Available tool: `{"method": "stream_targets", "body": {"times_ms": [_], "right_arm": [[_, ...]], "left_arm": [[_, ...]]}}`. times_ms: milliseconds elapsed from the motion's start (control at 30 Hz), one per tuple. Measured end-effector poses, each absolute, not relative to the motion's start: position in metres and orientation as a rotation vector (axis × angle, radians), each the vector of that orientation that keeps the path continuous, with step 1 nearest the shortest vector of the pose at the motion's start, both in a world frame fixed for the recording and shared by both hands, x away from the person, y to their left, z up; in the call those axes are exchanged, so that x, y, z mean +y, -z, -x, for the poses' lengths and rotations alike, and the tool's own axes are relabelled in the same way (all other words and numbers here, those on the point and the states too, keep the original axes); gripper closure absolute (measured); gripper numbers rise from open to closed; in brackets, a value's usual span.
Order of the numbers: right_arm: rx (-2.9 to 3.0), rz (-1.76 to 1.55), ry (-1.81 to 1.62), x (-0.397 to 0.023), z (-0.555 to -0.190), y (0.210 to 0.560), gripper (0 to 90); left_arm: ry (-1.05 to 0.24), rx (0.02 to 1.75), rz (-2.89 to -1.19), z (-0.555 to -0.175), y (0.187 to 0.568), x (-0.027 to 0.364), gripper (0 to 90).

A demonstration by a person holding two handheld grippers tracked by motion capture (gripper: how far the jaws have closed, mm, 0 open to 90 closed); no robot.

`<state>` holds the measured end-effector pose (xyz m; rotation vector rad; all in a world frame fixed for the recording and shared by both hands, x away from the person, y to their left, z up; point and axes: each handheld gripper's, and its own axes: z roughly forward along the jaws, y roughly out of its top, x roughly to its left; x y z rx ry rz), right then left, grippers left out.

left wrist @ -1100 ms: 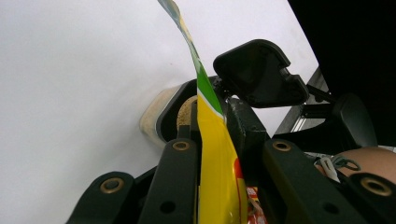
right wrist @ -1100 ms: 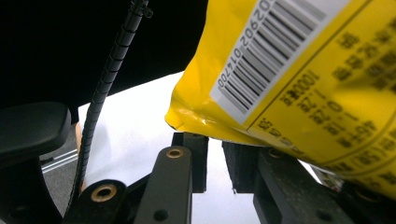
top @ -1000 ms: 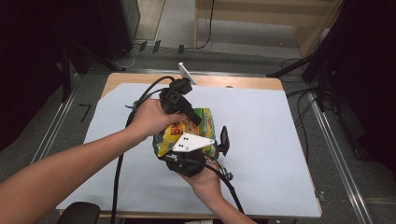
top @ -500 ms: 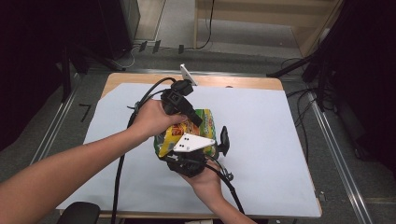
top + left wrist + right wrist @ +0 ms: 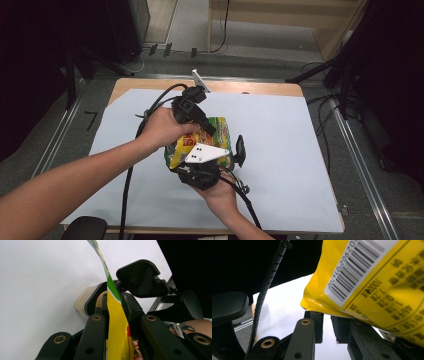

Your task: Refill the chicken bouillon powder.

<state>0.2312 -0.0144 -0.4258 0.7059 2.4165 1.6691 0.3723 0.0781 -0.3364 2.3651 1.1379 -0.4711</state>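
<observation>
Right now both hands meet over the table [image 5: 300, 150]. Left forearm comes in diagonally; left gripper [image 5: 207, 127] points down, jaws nearly shut, pinching the yellow snack bag's [image 5: 220, 131] edge, bag standing up btwn its jaws. Right hand [image 5: 220, 192] sits under/behind, right gripper [image 5: 200, 172] aimed up w/ jaws close together; bag [image 5: 372, 282] hangs just above them, grip can't be told.

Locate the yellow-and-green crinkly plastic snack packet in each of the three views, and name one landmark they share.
High view: the yellow-and-green plastic snack packet lies mid-table between both hands.
Left gripper view: its thin edge rises between the jaws, centre.
Right gripper view: its barcoded back covers the upper right, above the jaws.
Shared landmark: the white table sheet.
</observation>
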Motion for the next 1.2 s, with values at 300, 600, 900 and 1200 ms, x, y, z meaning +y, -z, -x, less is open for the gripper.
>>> {"method": "stream_targets", "body": {"times_ms": [300,600,900,1200], "right_arm": [[2.417,-0.685,-1.682,-0.0108,-0.2281,0.424,81.4],[2.437,-0.676,-1.677,-0.0067,-0.2269,0.4258,81.6],[2.443,-0.675,-1.673,-0.0064,-0.2271,0.4273,81.7],[2.442,-0.68,-1.676,-0.0065,-0.2271,0.4271,81.8]], "left_arm": [[0.458,1.132,-2.369,-0.3671,0.333,0.0818,80.9],[0.458,1.145,-2.373,-0.3656,0.3375,0.0857,80.9],[0.466,1.154,-2.367,-0.3663,0.3395,0.0862,80.8],[0.468,1.151,-2.375,-0.3668,0.3392,0.0858,80.7]]}}
